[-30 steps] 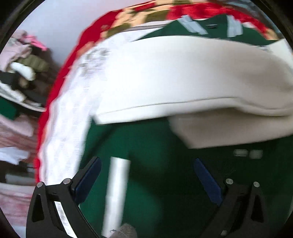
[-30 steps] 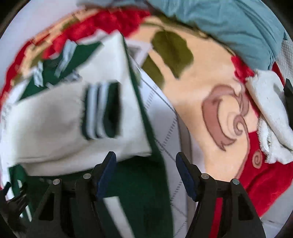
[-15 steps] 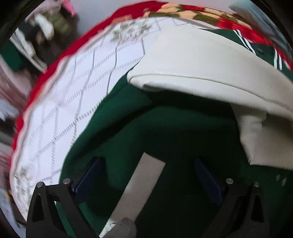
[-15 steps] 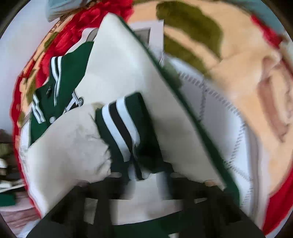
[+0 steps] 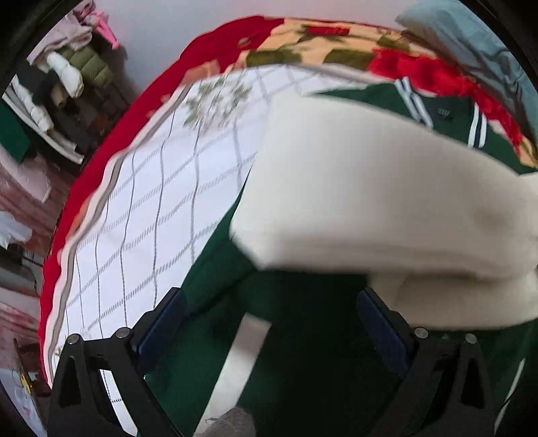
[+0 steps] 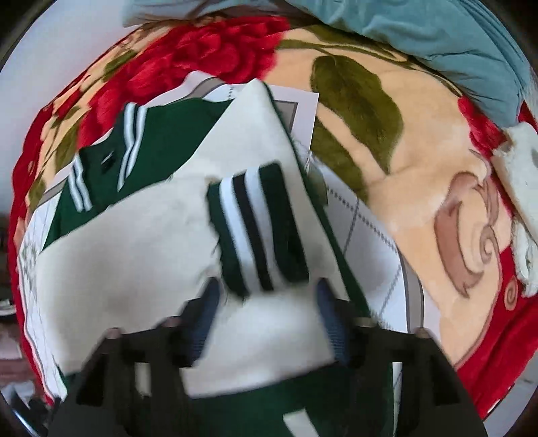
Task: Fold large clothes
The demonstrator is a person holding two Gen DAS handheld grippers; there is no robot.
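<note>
Left gripper (image 5: pixel 269 326) swung right over one jacket (image 5: pixel 302 353) (jaws apart).

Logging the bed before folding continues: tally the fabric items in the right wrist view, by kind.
Jackets: 1, the green and cream jacket
Blankets: 1, the red floral blanket
White quilted sheets: 1
Blue-grey cloths: 1
White fluffy items: 1
Total: 5

The right gripper (image 6: pixel 267 311) hangs with its blue-padded jaws spread over a green varsity jacket with cream sleeves (image 6: pixel 141 255), whose striped green, white and black cuff (image 6: pixel 255 232) lies just beyond the fingertips. A red floral plush blanket (image 6: pixel 420 174) spreads toward two o'clock, a teal fabric bundle (image 6: pixel 420 30) toward one o'clock.
</note>
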